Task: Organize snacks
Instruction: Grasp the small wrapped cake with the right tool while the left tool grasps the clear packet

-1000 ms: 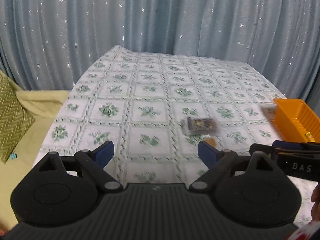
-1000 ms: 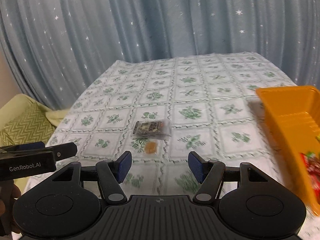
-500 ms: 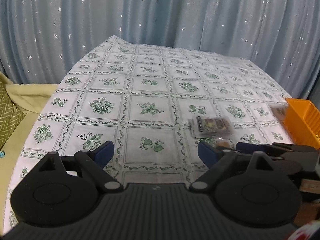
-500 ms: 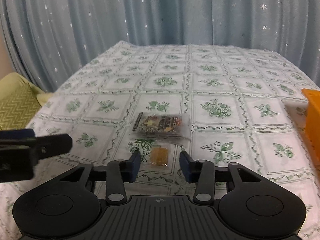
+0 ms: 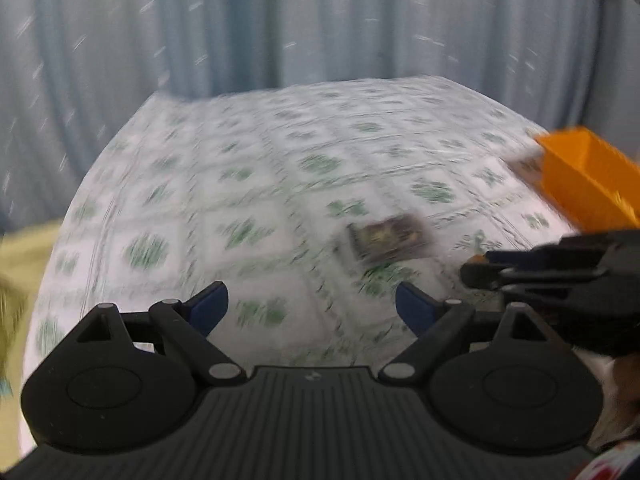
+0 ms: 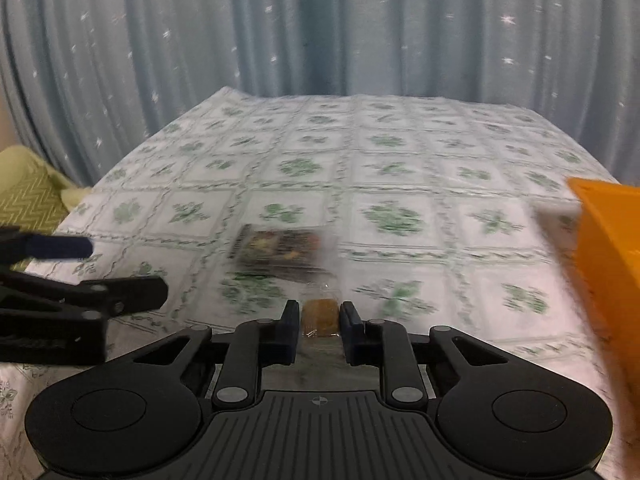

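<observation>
The right hand-held gripper [image 6: 319, 320] is tipped down toward the desk [image 6: 400, 168], which wears a white cloth printed with green leaf squares. Its two blue-padded fingers have come together on a small amber candy [image 6: 319, 316] in a clear wrapper, one pad against each side of it. The candy sits low at the near part of the cloth. The wrapper's clear edge pokes out above the fingertips.

Just beyond the candy lies a flat dark snack packet [image 6: 280, 250], its print blurred, resting on the cloth and apart from both tools. In the left wrist view the same packet [image 5: 390, 240] lies ahead and a little to the right of the open fingers.

The left hand-held gripper [image 5: 310, 306] also slants downward, its jaws spread wide with nothing between them, only patterned cloth beneath. That view is smeared with motion blur. From the right side it [image 6: 84, 272] shows as black arms and a blue pad at the left edge, beside the closed tool, above the cloth.

An orange bin [image 6: 604, 256] stands at the right edge of the desk, well apart from the candy. A pale flat wrapper [image 6: 556, 210] lies against its far left corner, too blurred to read.

Blue starred curtains [image 6: 320, 28] hang behind the desk, and a green zigzag cushion [image 6: 30, 204] sits off to the left.
</observation>
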Available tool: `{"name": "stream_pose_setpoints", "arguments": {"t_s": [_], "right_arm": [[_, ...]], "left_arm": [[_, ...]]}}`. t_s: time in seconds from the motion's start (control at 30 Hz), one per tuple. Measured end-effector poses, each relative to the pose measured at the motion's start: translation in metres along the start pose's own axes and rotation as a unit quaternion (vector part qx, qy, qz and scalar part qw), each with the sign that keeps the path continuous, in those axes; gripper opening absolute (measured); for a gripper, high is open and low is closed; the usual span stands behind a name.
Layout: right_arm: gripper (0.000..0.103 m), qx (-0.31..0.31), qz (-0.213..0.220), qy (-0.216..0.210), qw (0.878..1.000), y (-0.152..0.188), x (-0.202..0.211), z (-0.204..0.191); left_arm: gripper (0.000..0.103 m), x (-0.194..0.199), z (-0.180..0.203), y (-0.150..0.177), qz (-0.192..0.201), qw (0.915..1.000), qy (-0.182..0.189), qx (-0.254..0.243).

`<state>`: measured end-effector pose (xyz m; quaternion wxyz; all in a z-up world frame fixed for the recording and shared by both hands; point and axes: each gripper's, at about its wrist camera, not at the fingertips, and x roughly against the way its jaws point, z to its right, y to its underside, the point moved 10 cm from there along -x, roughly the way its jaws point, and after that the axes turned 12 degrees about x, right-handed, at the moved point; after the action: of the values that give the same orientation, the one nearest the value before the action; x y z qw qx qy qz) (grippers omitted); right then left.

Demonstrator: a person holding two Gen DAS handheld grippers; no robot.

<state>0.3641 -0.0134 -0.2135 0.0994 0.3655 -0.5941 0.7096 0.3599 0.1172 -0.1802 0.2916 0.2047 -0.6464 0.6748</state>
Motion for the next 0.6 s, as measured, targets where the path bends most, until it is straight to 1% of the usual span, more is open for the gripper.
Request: {"name": "stream_pose_setpoints", "arguments": {"t_s": [0.07, 0.13, 0.27, 0.37, 0.47, 0.53, 0.6], "right_arm": [[0.022, -0.011, 0.0, 0.007, 1.0, 0.004, 0.009, 0.014], [0.022, -0.018, -0.001, 0.013, 1.0, 0.008, 0.016, 0.025], [0.022, -0.031, -0.004, 0.023, 0.999, 0.017, 0.027, 0.044], [0.022, -0.036, -0.008, 0.027, 0.999, 0.025, 0.028, 0.051], [0.022, -0.042, -0.013, 0.029, 0.999, 0.031, 0.026, 0.057], [0.022, -0.046, -0.013, 0.029, 0.998, 0.033, 0.025, 0.06], [0.022, -0.049, -0.012, 0.029, 0.998, 0.033, 0.026, 0.063]], "left_arm": [[0.09, -0.006, 0.014, -0.007, 0.008, 0.9989, 0.018, -0.043], [0.09, -0.016, 0.027, -0.01, 0.006, 0.996, 0.034, -0.082], [0.09, -0.039, 0.044, -0.01, -0.008, 0.9874, 0.042, -0.152], [0.088, -0.056, 0.051, -0.013, -0.017, 0.9825, 0.048, -0.179], [0.087, -0.07, 0.059, -0.014, -0.029, 0.9757, 0.055, -0.21], [0.083, -0.078, 0.06, -0.015, -0.037, 0.9735, 0.063, -0.217], [0.083, -0.085, 0.061, -0.017, -0.046, 0.9709, 0.068, -0.225]]}}
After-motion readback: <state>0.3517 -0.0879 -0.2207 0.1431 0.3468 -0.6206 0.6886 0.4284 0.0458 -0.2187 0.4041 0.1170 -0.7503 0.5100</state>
